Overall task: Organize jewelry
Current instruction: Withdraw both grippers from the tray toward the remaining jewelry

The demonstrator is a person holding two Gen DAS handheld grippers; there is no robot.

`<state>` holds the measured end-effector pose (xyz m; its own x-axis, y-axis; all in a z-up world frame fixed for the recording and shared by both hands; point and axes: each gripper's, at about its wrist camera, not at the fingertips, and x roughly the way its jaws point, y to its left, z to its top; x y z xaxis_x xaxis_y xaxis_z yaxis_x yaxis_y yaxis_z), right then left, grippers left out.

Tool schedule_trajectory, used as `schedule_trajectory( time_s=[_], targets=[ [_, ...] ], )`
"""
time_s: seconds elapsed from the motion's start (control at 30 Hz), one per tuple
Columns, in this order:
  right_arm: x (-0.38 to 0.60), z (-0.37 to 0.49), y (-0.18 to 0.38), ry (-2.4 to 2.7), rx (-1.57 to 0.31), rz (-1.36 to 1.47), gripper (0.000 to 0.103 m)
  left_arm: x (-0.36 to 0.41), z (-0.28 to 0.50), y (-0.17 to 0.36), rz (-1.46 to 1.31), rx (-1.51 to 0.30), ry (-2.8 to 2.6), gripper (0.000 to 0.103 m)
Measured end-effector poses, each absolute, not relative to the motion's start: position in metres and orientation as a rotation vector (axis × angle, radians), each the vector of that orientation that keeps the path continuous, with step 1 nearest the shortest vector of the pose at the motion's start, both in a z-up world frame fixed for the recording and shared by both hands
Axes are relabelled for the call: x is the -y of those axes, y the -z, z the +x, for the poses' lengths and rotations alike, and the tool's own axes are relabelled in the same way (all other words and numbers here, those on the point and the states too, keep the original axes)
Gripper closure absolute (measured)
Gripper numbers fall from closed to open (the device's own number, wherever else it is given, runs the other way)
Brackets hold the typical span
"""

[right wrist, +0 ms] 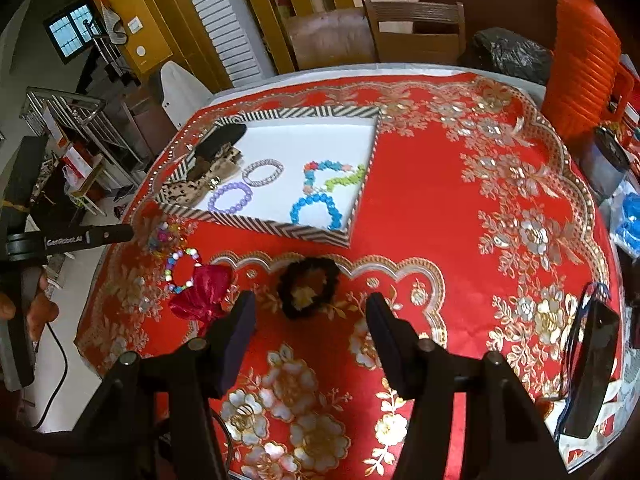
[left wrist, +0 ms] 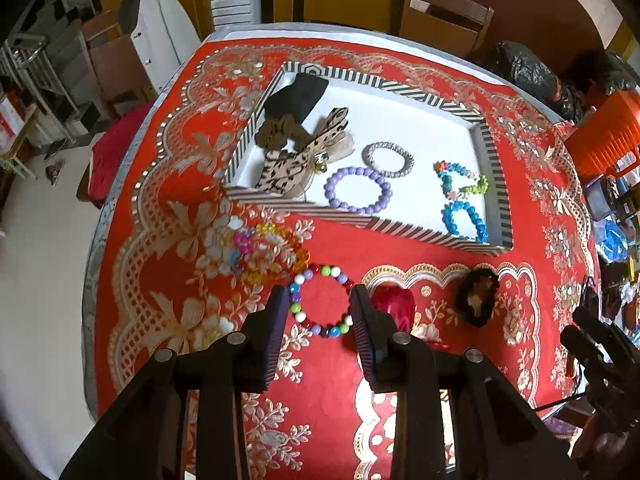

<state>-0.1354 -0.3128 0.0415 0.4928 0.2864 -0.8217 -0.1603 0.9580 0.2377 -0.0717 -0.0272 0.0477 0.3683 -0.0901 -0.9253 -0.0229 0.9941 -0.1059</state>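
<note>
A striped tray [left wrist: 432, 236] [right wrist: 280, 228] holds a purple bead bracelet [left wrist: 357, 189] [right wrist: 231, 199], a silver bracelet [left wrist: 388, 159] [right wrist: 263, 173], blue and mixed bead bracelets [left wrist: 466, 216] [right wrist: 316, 204], and hair accessories [left wrist: 300, 148]. On the cloth lie a multicoloured bead bracelet [left wrist: 322, 300] [right wrist: 183, 270], a translucent coloured bracelet [left wrist: 272, 252], a red bow [left wrist: 394, 306] [right wrist: 202, 290] and a dark scrunchie [left wrist: 478, 298] [right wrist: 308, 286]. My left gripper [left wrist: 320, 300] is open, its fingers on either side of the multicoloured bracelet. My right gripper [right wrist: 311, 308] is open just before the scrunchie.
An orange basket [left wrist: 604, 140] [right wrist: 584, 64] and clutter stand at the table's right edge. A black phone-like object [right wrist: 592, 364] lies at the right. Chairs [right wrist: 416, 32] stand beyond the far edge. The left gripper's body [right wrist: 68, 238] shows at the left.
</note>
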Motion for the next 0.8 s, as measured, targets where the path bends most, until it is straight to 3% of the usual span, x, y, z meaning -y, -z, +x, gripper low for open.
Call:
schedule_trajectory(
  time_s=[0.8],
  targets=[
    [0.292, -0.127, -0.033, -0.297, -1.047, 0.122, 0.044, 0.018, -0.077, -0.037, -0.087, -1.222, 0.027, 0.09]
  ],
)
